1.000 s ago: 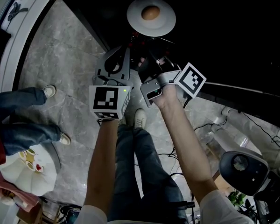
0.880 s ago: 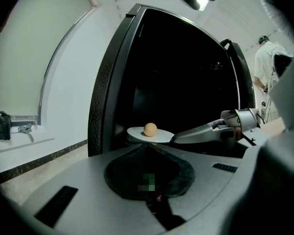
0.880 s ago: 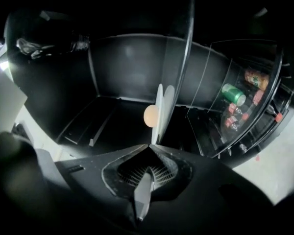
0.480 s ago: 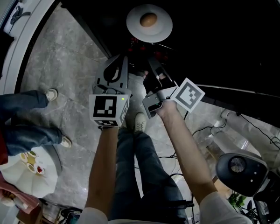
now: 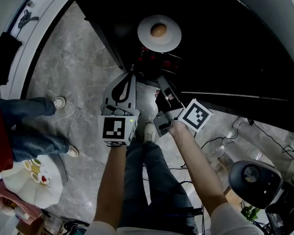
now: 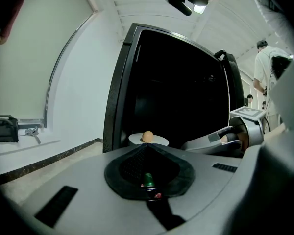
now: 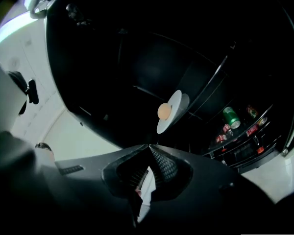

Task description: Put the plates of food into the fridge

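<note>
A white plate (image 5: 159, 33) with a round brown piece of food (image 5: 158, 30) rests on a shelf inside the dark fridge (image 5: 225, 48). Both grippers hang in front of the fridge, short of the plate. My left gripper (image 5: 131, 75) is shut with nothing between its jaws. Its own view has the plate (image 6: 148, 140) and the food (image 6: 147, 136) just beyond the closed tips (image 6: 147, 146). My right gripper (image 5: 162, 84) is also shut and holds nothing. Its view shows the plate (image 7: 172, 112) and food (image 7: 163, 111) above its tips (image 7: 148, 146).
Cans and red-labelled bottles (image 7: 235, 124) stand on lower fridge racks. The fridge's dark frame (image 6: 118, 87) rises at the left. A person's legs (image 5: 29, 126) stand on the marble floor at left, near a white round table (image 5: 32, 180). A grey device (image 5: 255, 177) sits at lower right.
Both grippers have drawn back from the plate toward me. The plate has stayed on the fridge shelf.
</note>
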### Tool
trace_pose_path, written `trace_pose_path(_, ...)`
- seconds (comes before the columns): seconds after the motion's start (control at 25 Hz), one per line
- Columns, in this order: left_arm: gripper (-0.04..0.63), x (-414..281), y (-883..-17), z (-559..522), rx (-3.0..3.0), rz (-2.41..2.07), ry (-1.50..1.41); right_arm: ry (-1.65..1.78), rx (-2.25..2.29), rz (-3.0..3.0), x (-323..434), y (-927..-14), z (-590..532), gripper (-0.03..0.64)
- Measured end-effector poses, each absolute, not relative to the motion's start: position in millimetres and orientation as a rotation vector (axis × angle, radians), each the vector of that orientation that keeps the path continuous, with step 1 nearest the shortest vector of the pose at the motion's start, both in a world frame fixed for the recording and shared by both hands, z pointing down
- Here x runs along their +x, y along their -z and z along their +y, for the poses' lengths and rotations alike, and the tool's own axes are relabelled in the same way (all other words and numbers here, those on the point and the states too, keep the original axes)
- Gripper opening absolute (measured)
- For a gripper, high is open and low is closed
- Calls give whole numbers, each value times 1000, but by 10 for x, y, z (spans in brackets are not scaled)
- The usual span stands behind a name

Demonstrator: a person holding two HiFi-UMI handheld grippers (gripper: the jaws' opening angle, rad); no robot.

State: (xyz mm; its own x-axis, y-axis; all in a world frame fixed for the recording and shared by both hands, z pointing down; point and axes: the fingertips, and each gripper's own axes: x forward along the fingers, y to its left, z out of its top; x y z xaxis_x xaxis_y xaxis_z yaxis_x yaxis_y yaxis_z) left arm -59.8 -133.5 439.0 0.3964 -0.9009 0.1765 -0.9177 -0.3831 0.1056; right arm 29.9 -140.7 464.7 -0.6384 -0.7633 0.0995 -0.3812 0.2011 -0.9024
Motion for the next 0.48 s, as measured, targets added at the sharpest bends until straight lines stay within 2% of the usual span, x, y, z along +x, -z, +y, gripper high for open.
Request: trace_pose_path(0.48,6,-841,-4142,-1004,2383,-1653,-180,1207,-1248,2333,351,-4270,-1006,9)
